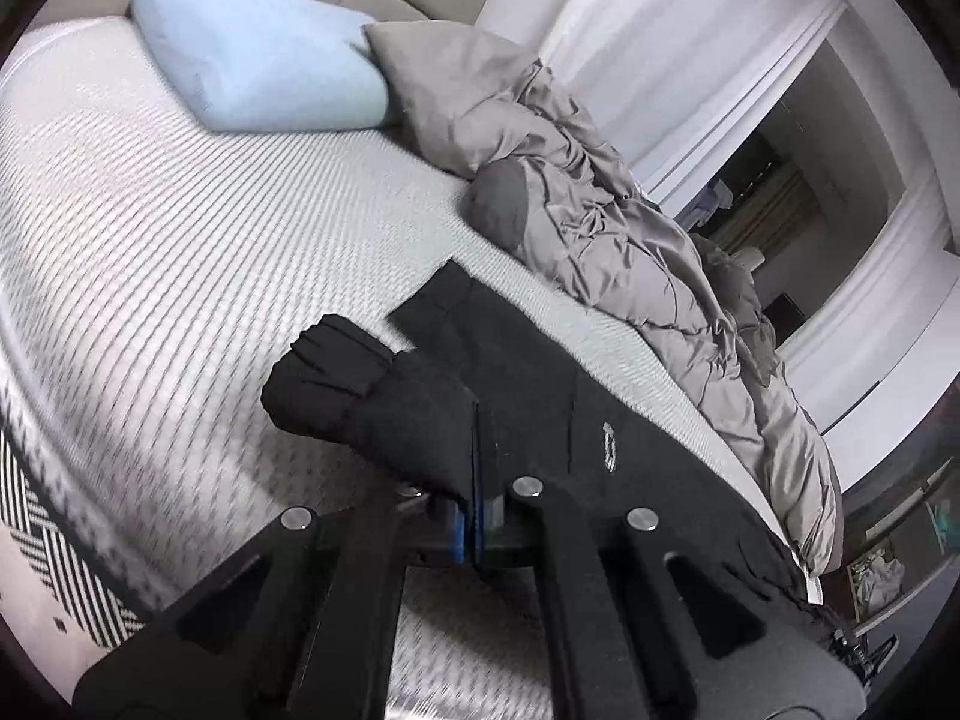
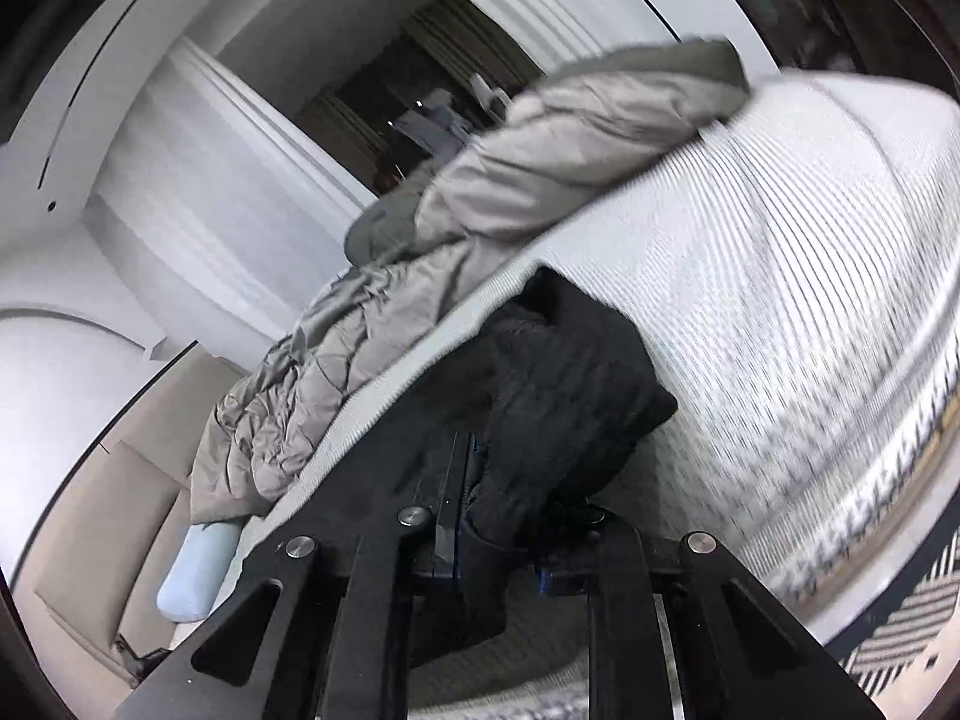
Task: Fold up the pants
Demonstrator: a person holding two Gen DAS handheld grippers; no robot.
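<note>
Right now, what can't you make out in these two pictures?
- Left view: the pants run behind the left tongs; their near end is hidden.
- Right view: bunched cloth covers the right tongs; the mattress is motion-blurred.
- Both: the pants' whole shape.

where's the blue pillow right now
In the left wrist view the blue pillow lies at the upper left, at the head of the mattress, its right end touching the grey duvet; the black pants lie nearer the camera.
</note>
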